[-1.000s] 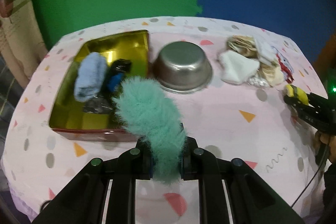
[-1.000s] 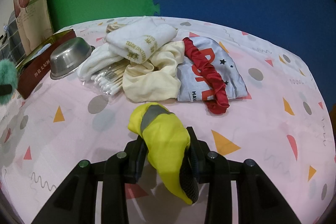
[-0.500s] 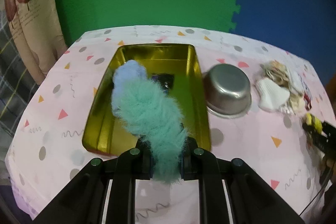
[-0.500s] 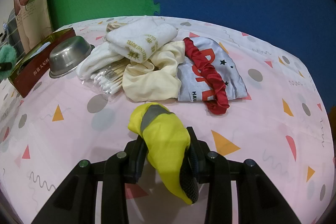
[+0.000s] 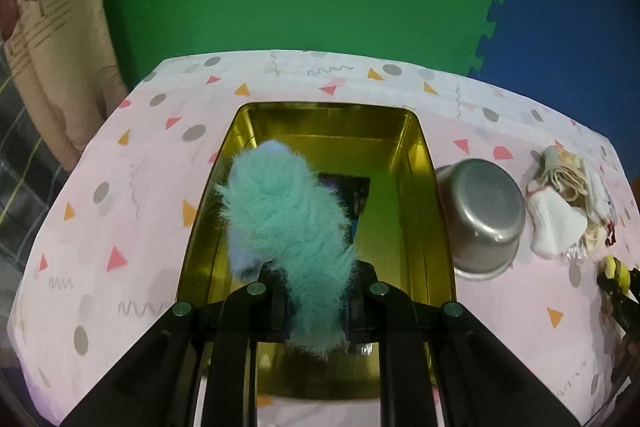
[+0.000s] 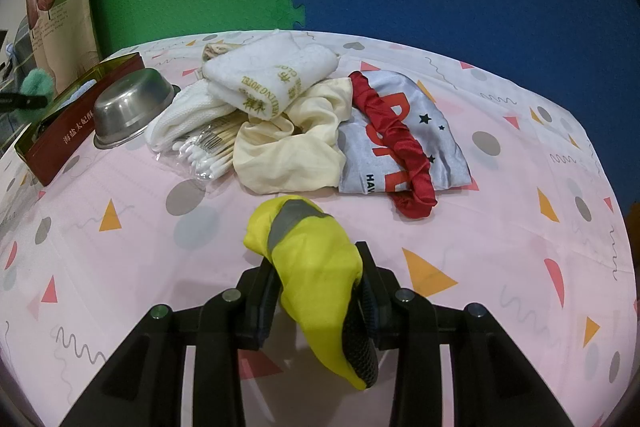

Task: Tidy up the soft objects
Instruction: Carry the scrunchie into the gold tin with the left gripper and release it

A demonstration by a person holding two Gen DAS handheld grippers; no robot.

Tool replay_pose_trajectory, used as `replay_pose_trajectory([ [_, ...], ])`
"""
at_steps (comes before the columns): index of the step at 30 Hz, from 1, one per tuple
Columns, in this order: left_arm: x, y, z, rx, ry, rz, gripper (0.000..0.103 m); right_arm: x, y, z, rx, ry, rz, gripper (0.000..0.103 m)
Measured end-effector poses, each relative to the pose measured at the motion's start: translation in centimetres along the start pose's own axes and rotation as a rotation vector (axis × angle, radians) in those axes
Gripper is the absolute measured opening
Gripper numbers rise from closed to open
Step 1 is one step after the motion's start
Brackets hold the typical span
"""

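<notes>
Pinching the teal fluffy piece, your left tongs are clamped tight on it directly above the gold tin. Your right tongs grip the yellow pouch over the surface, the cloth pile lying just ahead of them.

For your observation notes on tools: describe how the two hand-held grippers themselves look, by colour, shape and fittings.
Both the left gripper and the right gripper are matte black, with angular arms that splay out toward the camera. Round silver bolt heads sit along the joints. The left one shows blue along its inner pads; the right one's pad looks dark and ribbed. No cables or sleeves show.
</notes>
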State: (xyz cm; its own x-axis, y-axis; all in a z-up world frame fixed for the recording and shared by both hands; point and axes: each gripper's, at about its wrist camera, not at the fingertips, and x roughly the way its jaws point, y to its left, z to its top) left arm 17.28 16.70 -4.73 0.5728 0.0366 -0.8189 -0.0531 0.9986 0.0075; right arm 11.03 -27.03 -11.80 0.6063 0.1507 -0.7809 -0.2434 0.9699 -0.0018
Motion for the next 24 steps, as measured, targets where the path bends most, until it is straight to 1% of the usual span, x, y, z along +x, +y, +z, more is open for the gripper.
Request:
replay_pose_trajectory([
  [4, 1.7, -0.4, 1.4, 0.012, 0.011, 0.0, 0.016, 0.0, 0.0, 0.0, -0.002, 0.0, -0.003, 0.037],
  [7, 3.2, -0.4, 2.3, 0.003, 0.04, -0.013, 0.016, 0.1, 0.1, 0.0, -0.002, 0.001, -0.003, 0.037],
  [11, 4.6, -0.7, 3.2, 0.029, 0.055, 0.017, 0.018, 0.1, 0.1, 0.0, -0.001, 0.001, -0.002, 0.037],
  [12, 4.9, -0.8, 3.3, 0.031, 0.06, 0.018, 0.021, 0.1, 0.0, 0.0, -0.001, 0.001, -0.002, 0.037],
  [18, 6.6, -0.7, 4.4, 0.023, 0.081, 0.025, 0.022, 0.1, 0.0, 0.0, -0.002, 0.001, -0.003, 0.037],
  [21, 6.9, -0.9, 4.5, 0.036, 0.088, 0.032, 0.031, 0.1, 0.0, 0.0, -0.002, 0.001, -0.004, 0.037],
  [22, 7.0, -1.0, 4.5, 0.041, 0.089, 0.036, 0.036, 0.1, 0.1, 0.0, -0.002, 0.001, -0.004, 0.037],
  [23, 7.1, -1.1, 4.5, 0.043, 0.091, 0.04, 0.039, 0.1, 0.1, 0.0, -0.002, 0.001, -0.005, 0.037],
  [24, 7.1, -1.1, 4.5, 0.045, 0.09, 0.043, 0.046, 0.1, 0.1, 0.0, -0.003, 0.001, -0.005, 0.037],
])
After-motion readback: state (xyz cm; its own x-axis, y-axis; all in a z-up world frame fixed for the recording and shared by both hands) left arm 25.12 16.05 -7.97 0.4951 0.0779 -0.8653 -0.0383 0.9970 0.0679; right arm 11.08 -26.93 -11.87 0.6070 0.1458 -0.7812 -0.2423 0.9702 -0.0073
